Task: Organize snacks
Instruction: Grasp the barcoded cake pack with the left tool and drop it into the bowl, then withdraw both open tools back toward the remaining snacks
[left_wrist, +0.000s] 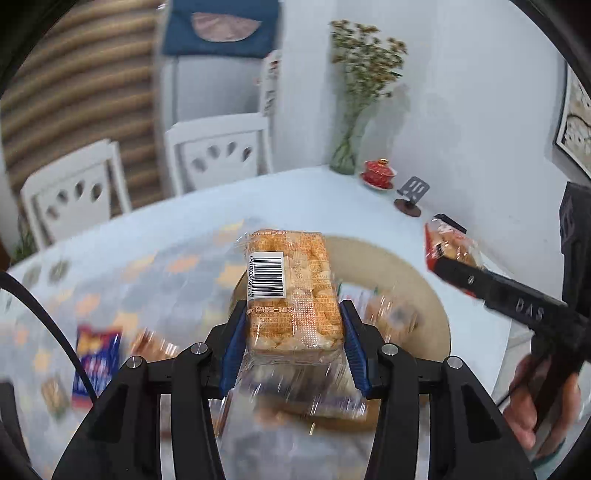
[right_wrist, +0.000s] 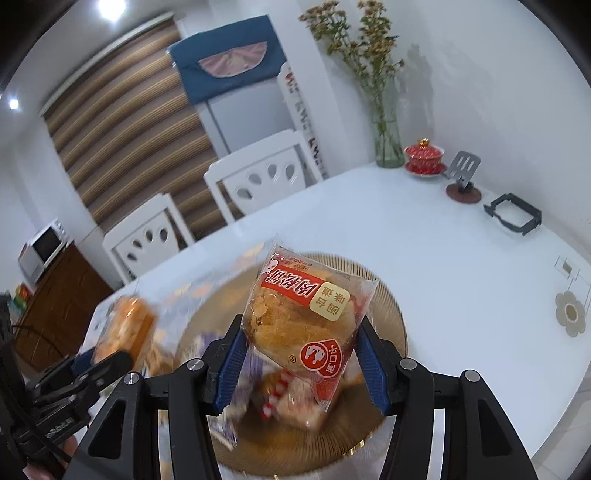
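Observation:
My left gripper (left_wrist: 293, 334) is shut on an orange rice-cracker pack (left_wrist: 291, 291) with a barcode label, held above the round tan plate (left_wrist: 424, 295). My right gripper (right_wrist: 301, 354) is shut on a red-labelled pastry packet (right_wrist: 306, 314), held above the same plate (right_wrist: 384, 317). In the left wrist view the right gripper (left_wrist: 454, 271) holds that packet (left_wrist: 448, 240) at the right. In the right wrist view the left gripper (right_wrist: 99, 365) and its orange pack (right_wrist: 123, 332) show at the left. Several wrapped snacks (right_wrist: 288, 398) lie on the plate, blurred.
A blue snack bag (left_wrist: 96, 363) lies on the patterned cloth at left. At the table's far side stand a glass vase (right_wrist: 388, 140), a red lidded cup (right_wrist: 423, 155), a phone stand (right_wrist: 463, 177) and a black frame (right_wrist: 513, 214). Two white chairs (right_wrist: 258, 181) stand behind.

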